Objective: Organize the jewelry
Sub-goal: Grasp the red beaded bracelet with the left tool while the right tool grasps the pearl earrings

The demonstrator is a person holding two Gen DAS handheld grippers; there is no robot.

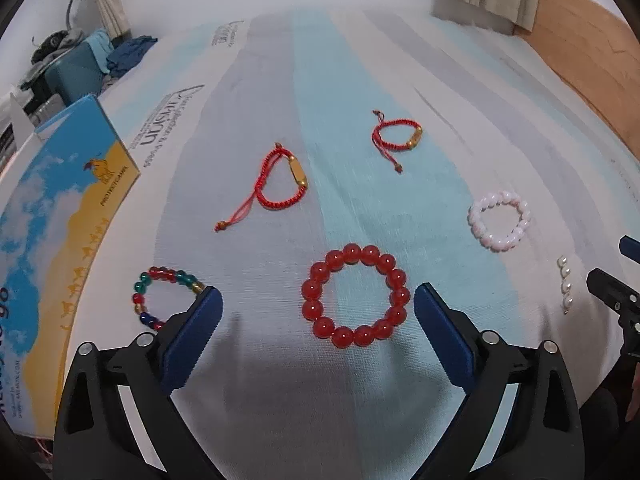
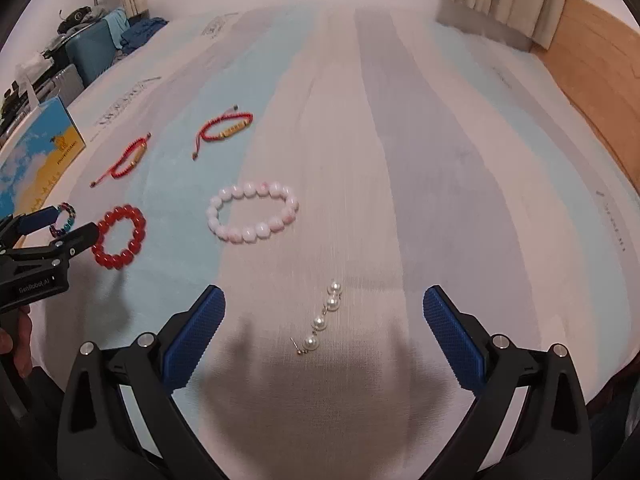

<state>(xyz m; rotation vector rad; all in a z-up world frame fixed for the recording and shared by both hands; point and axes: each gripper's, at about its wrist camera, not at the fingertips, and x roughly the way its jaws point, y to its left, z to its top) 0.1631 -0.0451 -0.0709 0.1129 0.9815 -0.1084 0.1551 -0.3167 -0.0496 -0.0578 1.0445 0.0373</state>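
Six pieces of jewelry lie apart on a striped bedsheet [image 1: 360,208]. Far left is one blue and yellow box [image 1: 60,216]. Beside it, near, lies one multicoloured bead bracelet [image 1: 160,294], partly hidden by the left gripper's finger. Next, two red cord bracelets [image 1: 280,178] [image 1: 396,138] lie farther off, and one red bead bracelet [image 1: 354,294] sits between the spread, empty fingers of the left gripper [image 1: 316,312]. Rightward lie one pale pink bead bracelet [image 2: 252,212] and one strand of four pearls [image 2: 322,318], framed by the right gripper [image 2: 324,312], also spread wide and empty.
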